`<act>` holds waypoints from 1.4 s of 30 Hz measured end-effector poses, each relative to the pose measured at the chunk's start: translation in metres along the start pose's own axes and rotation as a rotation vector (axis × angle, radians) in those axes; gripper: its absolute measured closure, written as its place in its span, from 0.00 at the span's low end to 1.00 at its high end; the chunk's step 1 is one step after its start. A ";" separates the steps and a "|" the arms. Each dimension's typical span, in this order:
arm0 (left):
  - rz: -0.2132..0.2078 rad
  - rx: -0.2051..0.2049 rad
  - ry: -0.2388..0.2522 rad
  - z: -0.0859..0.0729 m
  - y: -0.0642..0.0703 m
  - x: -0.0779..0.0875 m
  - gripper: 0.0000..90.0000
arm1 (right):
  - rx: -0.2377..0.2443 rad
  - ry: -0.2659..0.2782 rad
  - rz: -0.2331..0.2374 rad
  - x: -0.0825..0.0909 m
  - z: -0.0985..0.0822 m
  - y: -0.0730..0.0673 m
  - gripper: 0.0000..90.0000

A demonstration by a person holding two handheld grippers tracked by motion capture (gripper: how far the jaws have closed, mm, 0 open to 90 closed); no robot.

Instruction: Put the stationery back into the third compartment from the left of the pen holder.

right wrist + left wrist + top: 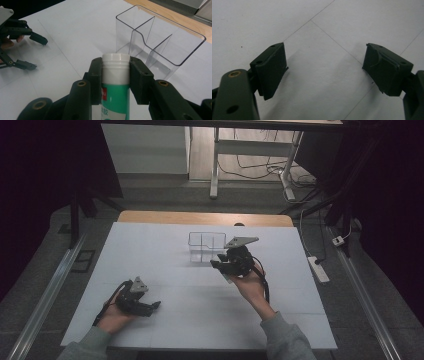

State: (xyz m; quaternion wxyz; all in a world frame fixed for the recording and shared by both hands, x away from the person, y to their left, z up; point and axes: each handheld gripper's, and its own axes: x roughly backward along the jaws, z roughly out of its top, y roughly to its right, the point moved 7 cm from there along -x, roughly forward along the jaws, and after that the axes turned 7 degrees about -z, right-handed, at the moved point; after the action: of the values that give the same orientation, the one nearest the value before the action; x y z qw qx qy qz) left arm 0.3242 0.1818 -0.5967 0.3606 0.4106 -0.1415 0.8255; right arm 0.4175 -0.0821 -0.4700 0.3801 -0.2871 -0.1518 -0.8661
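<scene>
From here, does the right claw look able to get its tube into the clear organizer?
Probably yes. The right claw, shut on the green-and-white tube, sits just short of the clear organizer, whose compartments are open-topped and look empty. Nothing lies between them, and the left claw rests well away.

Left gripper (324, 70) spread wide, above white sheeted table (332, 22)

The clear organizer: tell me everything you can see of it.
The organizer is a clear plastic box, open on top, with rounded corners and inner walls splitting it into compartments that look empty. It stands upright on the white table near the far edge. The right gripper, holding a tube, is just short of it; nothing touches it.
</scene>
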 end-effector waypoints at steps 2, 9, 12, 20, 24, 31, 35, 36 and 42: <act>-0.002 0.002 0.000 0.000 0.000 0.000 0.21 | 0.000 0.002 -0.002 0.000 0.001 0.000 0.72; -0.003 0.004 0.000 0.000 0.000 0.000 0.21 | -0.003 0.016 -0.006 0.000 0.004 0.003 0.72; -0.003 0.007 0.002 0.000 0.000 0.000 0.21 | 0.000 0.020 -0.007 0.000 0.005 0.003 0.72; -0.003 0.009 0.003 0.000 0.000 0.000 0.21 | -0.002 0.021 -0.008 -0.001 0.006 0.004 0.72; -0.005 0.010 0.004 0.000 0.000 -0.001 0.21 | -0.002 0.017 -0.011 -0.001 0.006 0.005 0.72; -0.006 0.010 0.004 0.000 0.000 -0.001 0.21 | -0.004 0.014 -0.013 -0.003 0.006 0.006 0.72; -0.008 0.012 0.005 0.000 0.000 -0.001 0.21 | -0.005 0.021 -0.013 -0.003 0.006 0.007 0.72; -0.008 0.012 0.005 0.000 0.000 -0.001 0.21 | -0.005 0.025 -0.014 -0.003 0.007 0.007 0.72; -0.006 0.013 0.005 0.000 0.000 -0.001 0.21 | -0.008 0.036 -0.017 -0.001 0.010 0.010 0.72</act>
State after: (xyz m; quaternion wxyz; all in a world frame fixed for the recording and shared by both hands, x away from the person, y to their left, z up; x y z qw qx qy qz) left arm 0.3242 0.1814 -0.5972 0.3608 0.4112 -0.1339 0.8263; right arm 0.4299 -0.0831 -0.4623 0.3744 -0.2716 -0.1440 -0.8748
